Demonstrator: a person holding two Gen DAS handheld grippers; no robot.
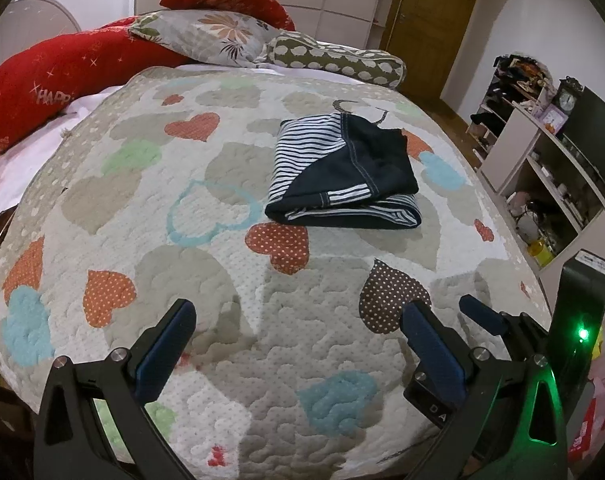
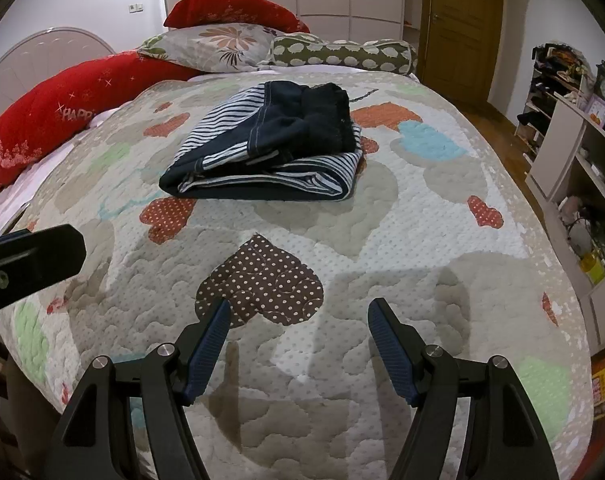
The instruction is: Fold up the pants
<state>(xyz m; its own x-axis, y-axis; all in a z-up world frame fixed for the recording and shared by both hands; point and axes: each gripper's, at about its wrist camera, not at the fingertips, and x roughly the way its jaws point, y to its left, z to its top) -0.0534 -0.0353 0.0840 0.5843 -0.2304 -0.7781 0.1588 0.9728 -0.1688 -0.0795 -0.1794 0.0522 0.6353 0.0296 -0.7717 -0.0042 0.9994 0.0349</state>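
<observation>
Pants [image 1: 338, 172] sit folded in a bundle on the heart-print quilt [image 1: 222, 280], while left gripper [image 1: 302, 332] and right gripper [image 2: 298, 332] both hover nearby, spread wide, holding nothing.

The pants [image 1: 342, 172] lie folded into a compact bundle on the heart-patterned quilt [image 1: 190, 248], toward one o'clock from the left gripper [image 1: 302, 320], well apart from it. Dark navy cloth wraps over a striped lining (white stitching runs along the seam). The left gripper hangs over the quilt with its jaws spread wide, nothing between them. At three o'clock, just beside it, is the right gripper [image 1: 502, 320], a green light glowing on its body.
</observation>
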